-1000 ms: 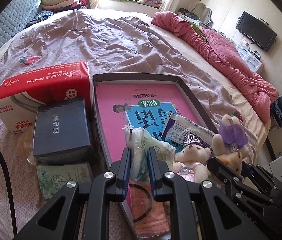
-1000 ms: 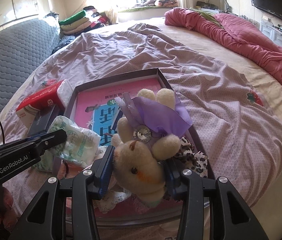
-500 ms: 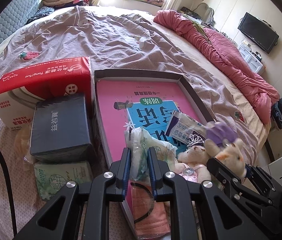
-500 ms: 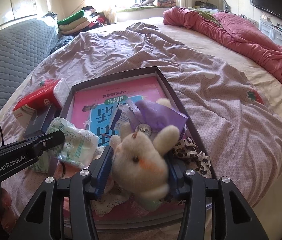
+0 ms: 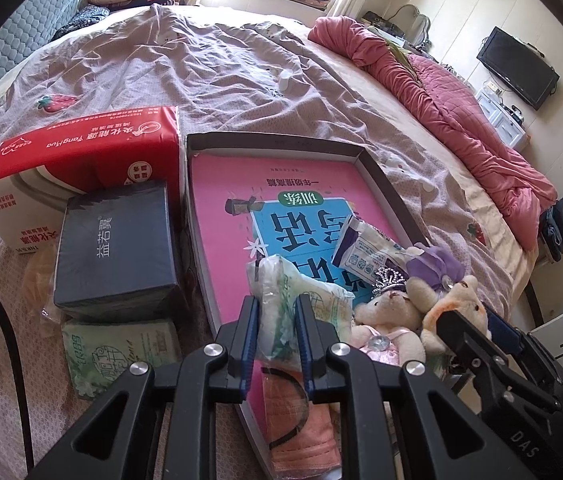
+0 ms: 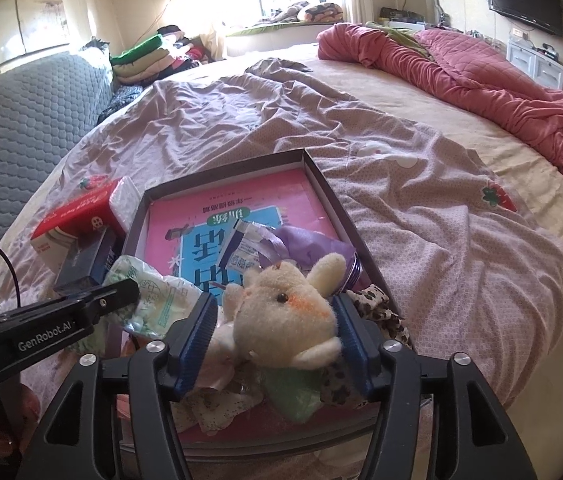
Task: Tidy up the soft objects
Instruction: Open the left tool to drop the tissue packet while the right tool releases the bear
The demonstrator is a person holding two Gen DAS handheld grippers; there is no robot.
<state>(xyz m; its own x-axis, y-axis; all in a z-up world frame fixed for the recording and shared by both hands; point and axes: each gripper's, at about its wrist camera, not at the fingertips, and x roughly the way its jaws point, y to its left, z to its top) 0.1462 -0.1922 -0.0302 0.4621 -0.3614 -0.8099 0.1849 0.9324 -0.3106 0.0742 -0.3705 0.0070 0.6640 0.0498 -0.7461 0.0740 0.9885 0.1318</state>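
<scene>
Left hand-held gripper: jaws clenched on a clear tissue pack, gripped near its lower end. Pack stands over the near part of the tray, at 6 o'clock of the frame centre.

Right hand-held gripper: jaws spread wide, pads either side of the cream bunny. Left pad shows a gap; the right one sits just beside the toy's head, and contact cannot be confirmed. Bunny lies on its side in the tray's near right corner, on top of other soft items. Purple wrap behind it.

Left view, 4 o'clock: a second plush, the bear with pink dress and small crown, touching the bunny. Orange cloth with a black loop lies under the left jaws, inside the tray.

Right view, 5 o'clock of the bunny: leopard-print fabric at the tray's right rim.

Mid tray: white sachet resting on the pink book that covers the tray floor.

Left of tray, near to far, 9 to 10 o'clock: green tissue pack, dark box partly on top of it, then red tissue pack beside the tray's left wall.

All on the bed with lilac sheet. Far, 1 to 2 o'clock: bunched pink quilt; a TV on the wall.
</scene>
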